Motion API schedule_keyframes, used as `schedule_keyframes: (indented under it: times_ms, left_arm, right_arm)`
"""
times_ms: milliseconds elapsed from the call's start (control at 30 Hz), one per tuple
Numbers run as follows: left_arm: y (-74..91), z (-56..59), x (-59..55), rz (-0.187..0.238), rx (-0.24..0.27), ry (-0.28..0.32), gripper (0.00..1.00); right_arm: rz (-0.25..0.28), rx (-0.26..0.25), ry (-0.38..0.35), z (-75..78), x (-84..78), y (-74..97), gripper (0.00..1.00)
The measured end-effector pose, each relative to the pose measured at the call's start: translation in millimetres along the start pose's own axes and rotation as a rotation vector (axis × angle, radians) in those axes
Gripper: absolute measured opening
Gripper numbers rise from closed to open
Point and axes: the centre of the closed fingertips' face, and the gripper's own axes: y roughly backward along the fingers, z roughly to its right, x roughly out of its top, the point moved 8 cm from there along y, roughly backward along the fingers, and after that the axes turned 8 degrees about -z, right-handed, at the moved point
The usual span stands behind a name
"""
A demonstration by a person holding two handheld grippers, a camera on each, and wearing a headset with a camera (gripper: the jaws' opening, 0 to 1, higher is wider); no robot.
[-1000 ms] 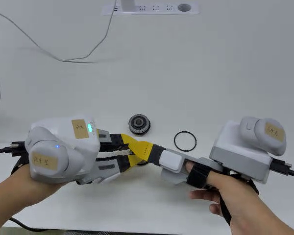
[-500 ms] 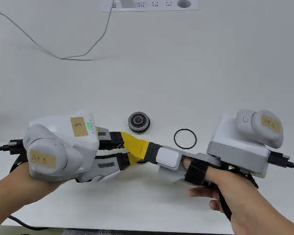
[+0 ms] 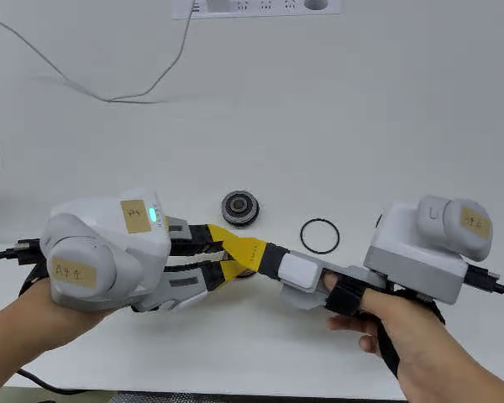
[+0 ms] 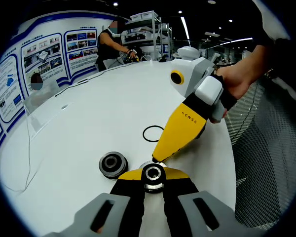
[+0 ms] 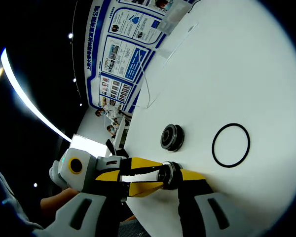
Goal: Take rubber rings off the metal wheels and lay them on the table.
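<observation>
**Stripping the wheels:** Low in the centre of the left gripper view, the left gripper (image 4: 154, 174) clamps a wheel (image 4: 153, 178) between its yellow jaws. The right gripper (image 4: 156, 157) touches the wheel's rim from the upper right; whether its jaws grip any rubber cannot be told. A loose ring (image 3: 302, 236) and a second wheel (image 3: 239, 208) lie just beyond on the table (image 3: 361, 126). The step seems to call for a steady clamp, catching rubber only and peeling outward evenly.

The left hand-held gripper (image 4: 153, 175) clamps a metal wheel (image 4: 153, 177); the right hand-held gripper (image 4: 160, 154) touches it.
</observation>
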Motion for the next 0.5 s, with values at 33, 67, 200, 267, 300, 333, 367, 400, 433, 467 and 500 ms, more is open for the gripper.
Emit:
schedule_keyframes:
  times_ms: [33,67,200,267,300,333,367,400,433,467,500]
  left_arm:
    - [0.0,-0.2,0.0,0.001,-0.002,0.000,0.13]
    - [0.0,-0.3,0.0,0.001,-0.003,0.000,0.13]
    - [0.1,-0.5,0.2,0.000,-0.003,0.000,0.13]
    - [0.1,-0.7,0.1,0.000,-0.003,0.001,0.13]
    - [0.0,-0.8,-0.1,0.000,-0.003,0.001,0.13]
    - [0.1,-0.8,-0.1,0.000,-0.003,0.002,0.13]
    - [0.1,-0.9,-0.1,0.000,-0.003,0.001,0.13]
    - [0.1,-0.9,-0.1,0.000,-0.003,0.002,0.13]
    - [0.1,-0.9,-0.1,0.000,-0.003,0.001,0.13]
    - [0.1,-1.0,-0.1,0.000,-0.003,0.002,0.13]
    - [0.1,-1.0,-0.2,0.000,-0.003,0.002,0.13]
  right_arm:
    - [-0.009,0.003,0.006,-0.4,-0.4,0.5,0.46]
    - [-0.022,0.004,0.014,-0.3,-1.3,0.9,0.46]
    - [-0.047,0.011,0.014,-1.1,-4.1,2.1,0.43]
    - [-0.044,0.017,0.003,-0.9,-4.4,2.9,0.43]
    - [-0.041,0.019,-0.004,-1.0,-4.6,3.2,0.42]
    - [-0.039,0.020,-0.008,-0.8,-4.7,3.7,0.42]
    - [-0.037,0.022,-0.014,-0.6,-4.8,4.0,0.42]
    - [-0.035,0.020,-0.016,-0.4,-4.9,4.1,0.41]
    - [-0.035,0.018,-0.011,-0.5,-5.4,3.9,0.40]
    - [-0.035,0.016,-0.008,-0.5,-5.5,3.8,0.40]
    - [-0.035,0.016,-0.006,-0.8,-5.6,3.6,0.39]
